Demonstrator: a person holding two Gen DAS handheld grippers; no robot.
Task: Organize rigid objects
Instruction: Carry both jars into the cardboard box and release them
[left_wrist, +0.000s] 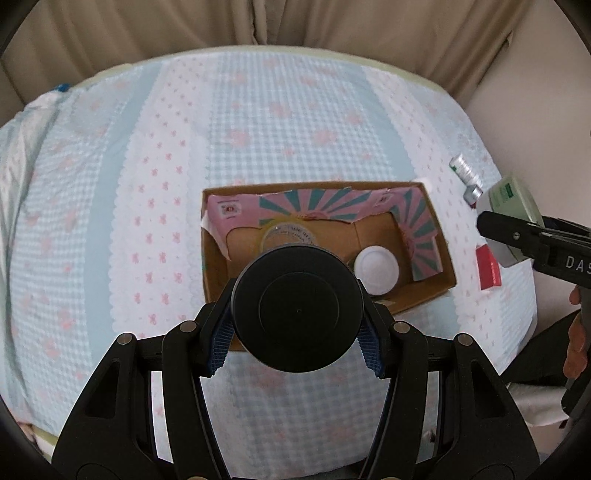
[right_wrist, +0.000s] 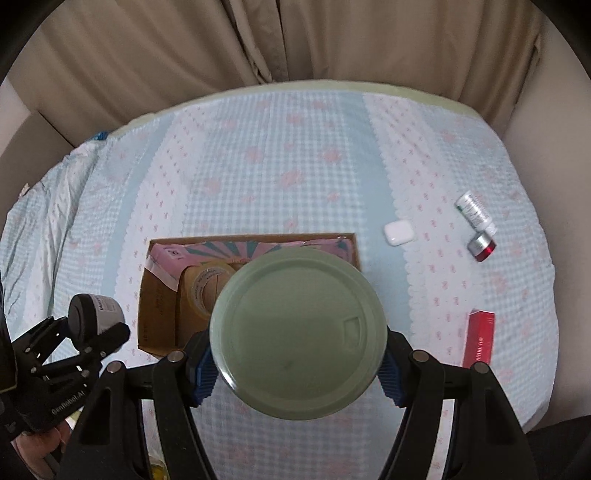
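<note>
The left claw (left_wrist: 295, 332) is hovering above the near edge of the cardboard box (left_wrist: 424, 291), gripping a black-lidded jar (left_wrist: 298, 312) between its blue pads. The right claw (right_wrist: 295, 373) is hanging over the box too, clamping a pale green container (right_wrist: 297, 332). Inside the box, a tape roll (left_wrist: 284, 234) and a white round lid (left_wrist: 376, 269) are lying. On the bed (right_wrist: 258, 166), a white case (right_wrist: 398, 232), a white tube (right_wrist: 474, 212), a small red jar (right_wrist: 482, 245) and a red carton (right_wrist: 479, 338) are lying to the right of the box.

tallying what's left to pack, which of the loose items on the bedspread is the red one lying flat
The long red rectangular carton, nearest the right gripper. The white rounded case and white tube lack red; the small silver jar has only a red band.
</note>
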